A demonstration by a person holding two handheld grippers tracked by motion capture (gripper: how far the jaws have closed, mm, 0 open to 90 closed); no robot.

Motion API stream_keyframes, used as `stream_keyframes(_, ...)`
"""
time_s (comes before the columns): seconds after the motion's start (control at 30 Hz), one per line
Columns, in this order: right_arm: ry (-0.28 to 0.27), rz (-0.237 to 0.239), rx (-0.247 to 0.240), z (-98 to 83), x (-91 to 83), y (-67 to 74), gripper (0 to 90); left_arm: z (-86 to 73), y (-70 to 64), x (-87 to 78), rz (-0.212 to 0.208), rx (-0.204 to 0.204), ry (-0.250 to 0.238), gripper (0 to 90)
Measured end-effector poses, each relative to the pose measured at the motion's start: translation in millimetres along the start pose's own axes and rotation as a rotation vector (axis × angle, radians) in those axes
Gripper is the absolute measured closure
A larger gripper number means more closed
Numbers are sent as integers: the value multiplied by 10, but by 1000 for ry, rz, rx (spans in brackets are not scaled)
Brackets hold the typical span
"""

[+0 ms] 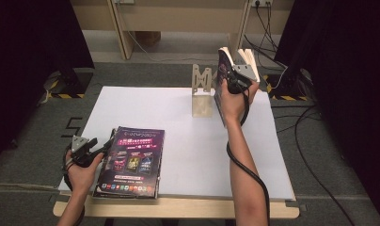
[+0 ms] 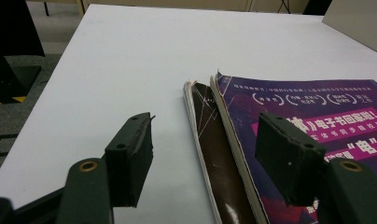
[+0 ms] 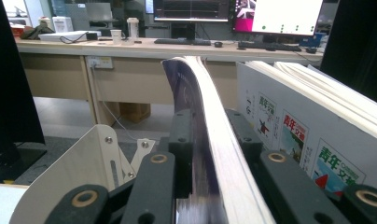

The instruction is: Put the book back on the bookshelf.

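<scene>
The left gripper (image 1: 95, 147) is hovering with jaws spread wide at 9 o'clock of the stack (image 1: 130, 162) of glossy, purple-covered magazines lying flat at the table's (image 1: 188, 155) 7 o'clock; their edges are frayed and uneven, so a pad is likely snagging or shoving the top copy askew. At 1 o'clock, the right gripper (image 3: 214, 154) is pinching a thin, bowing magazine (image 3: 200, 121) upright between the pale bookend (image 1: 202, 96) and the white book (image 3: 312, 135). The pads look to be barely pressing, so the limp spine may be slipping or toppling.
</scene>
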State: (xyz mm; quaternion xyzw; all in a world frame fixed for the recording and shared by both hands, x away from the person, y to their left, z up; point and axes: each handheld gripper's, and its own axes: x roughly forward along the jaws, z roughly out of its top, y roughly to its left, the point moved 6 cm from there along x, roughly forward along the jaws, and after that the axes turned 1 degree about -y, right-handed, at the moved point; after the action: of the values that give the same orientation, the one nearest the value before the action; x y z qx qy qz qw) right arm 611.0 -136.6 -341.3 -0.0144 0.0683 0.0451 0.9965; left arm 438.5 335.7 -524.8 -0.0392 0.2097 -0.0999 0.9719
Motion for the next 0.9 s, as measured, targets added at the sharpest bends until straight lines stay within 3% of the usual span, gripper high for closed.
stream_keyframes(0.5,-2,30,-5,-35,-103,48,667,0,-1,3,1,2,1,363)
stream_keyframes(0.6,21,35,-21,-43,-105,61,700,0,-1,2,1,2,0,363)
stream_keyframes(0.7,61,49,-13,-69,-98,85,815,-1,0,1,1,1,2,363)
stream_keyframes(0.83,64,22,3,-65,-105,85,831,-1,1,1,1,-1,2,363)
stream_keyframes(0.9,62,20,36,-57,-90,81,832,-1,1,0,1,-1,2,363)
